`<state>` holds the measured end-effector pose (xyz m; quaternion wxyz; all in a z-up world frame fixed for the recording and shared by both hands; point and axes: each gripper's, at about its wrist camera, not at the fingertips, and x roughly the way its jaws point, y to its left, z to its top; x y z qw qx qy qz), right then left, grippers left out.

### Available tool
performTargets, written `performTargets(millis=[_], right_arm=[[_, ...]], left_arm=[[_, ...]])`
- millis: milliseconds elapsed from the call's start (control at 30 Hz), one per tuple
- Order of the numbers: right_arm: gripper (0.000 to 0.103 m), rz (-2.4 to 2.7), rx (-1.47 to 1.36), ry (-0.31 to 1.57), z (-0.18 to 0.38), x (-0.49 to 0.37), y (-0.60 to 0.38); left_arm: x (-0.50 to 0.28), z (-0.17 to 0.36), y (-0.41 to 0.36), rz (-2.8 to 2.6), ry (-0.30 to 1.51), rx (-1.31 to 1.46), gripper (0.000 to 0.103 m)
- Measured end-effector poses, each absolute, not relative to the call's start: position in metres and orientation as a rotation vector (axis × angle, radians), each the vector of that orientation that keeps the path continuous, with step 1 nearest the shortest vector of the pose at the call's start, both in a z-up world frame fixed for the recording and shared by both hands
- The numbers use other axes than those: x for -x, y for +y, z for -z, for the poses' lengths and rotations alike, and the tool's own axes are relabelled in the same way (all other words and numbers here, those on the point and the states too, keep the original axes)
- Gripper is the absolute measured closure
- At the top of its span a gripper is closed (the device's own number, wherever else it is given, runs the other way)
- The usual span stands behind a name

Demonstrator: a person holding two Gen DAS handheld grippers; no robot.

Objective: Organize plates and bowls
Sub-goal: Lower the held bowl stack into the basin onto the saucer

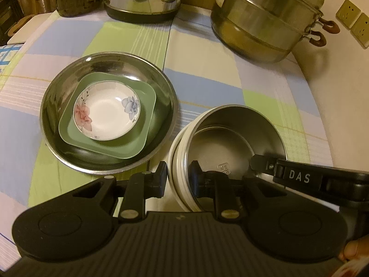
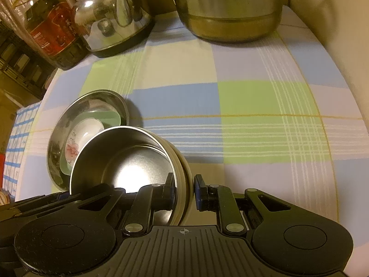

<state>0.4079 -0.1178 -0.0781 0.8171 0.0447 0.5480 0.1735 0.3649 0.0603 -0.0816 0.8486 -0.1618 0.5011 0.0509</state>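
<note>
Straddling the white-walled steel bowl's [image 1: 230,143] rim w/ both grippers, L [image 1: 177,180] & R [image 2: 183,192], you're leaving jaws slightly apart.

Checked tablecloth [image 2: 242,97] covering everything. Shiny kettle [image 2: 115,16] and big steamer pot [image 2: 228,9] at the back. Oil bottle [image 2: 53,32] just beside the kettle.

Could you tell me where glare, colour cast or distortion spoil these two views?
Right wrist view: a bright glare patch whites out the floor of the steel bowl. Left wrist view: no such glare on it. Both views: warm yellowish cast, fisheye bending of the checked tablecloth, dark corners.
</note>
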Motion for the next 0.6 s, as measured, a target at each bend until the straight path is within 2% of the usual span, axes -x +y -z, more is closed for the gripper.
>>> performTargets(millis=[600], right_arm=[[0.086,-0.473,-0.043,1.116,0.045,-0.427,-0.069]], left_arm=[[-0.366,0.051,0.107,-0.213,0.983,0.389,0.084]])
